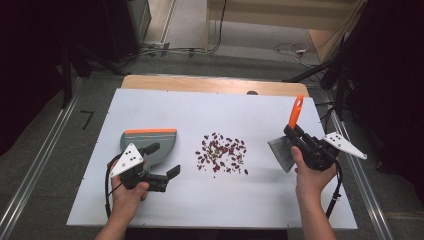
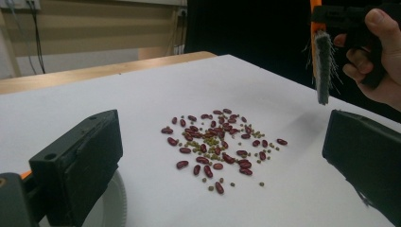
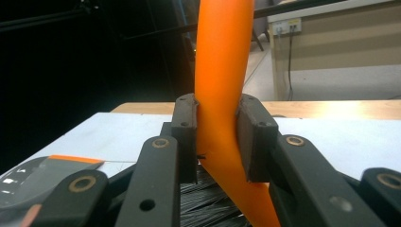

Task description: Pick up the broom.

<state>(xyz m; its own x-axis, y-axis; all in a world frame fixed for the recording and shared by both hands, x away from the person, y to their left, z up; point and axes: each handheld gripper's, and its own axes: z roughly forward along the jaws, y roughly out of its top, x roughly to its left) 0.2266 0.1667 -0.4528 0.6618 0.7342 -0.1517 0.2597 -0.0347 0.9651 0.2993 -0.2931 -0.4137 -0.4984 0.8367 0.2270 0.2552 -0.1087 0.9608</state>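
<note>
The person stood at the near edge of the tabletop (image 1: pixel 150 107), a gripper in each hand; the right gripper (image 1: pixel 300 137) sat close to the right edge, and its jaws were clamped on the orange handle of a small brush (image 1: pixel 289 142); in the right gripper view the two black pads pressed that handle (image 3: pixel 220 85) from both sides, with the dark bristles bunched just below them. The brush was lifted off the white surface, its handle pointing toward the far edge and its grey bristles hanging toward the middle; from the left gripper view the brush (image 2: pixel 323 66) hung in the air beyond the pile, with the person's fingers wrapped round the gripper beside it.

The left gripper (image 1: pixel 162 162) was held over the near left part of the tabletop, jaws standing well apart with nothing between them, aimed across at the pile; a grey dustpan (image 1: pixel 150 142) with an orange rim lay flat just beyond it, partly under the hand.

Between the two tools, roughly at the centre of the tabletop, lay a loose scatter of red beans (image 1: pixel 222 152) mixed with smaller green ones; the beans (image 2: pixel 215 142) touched neither brush nor dustpan.
</note>
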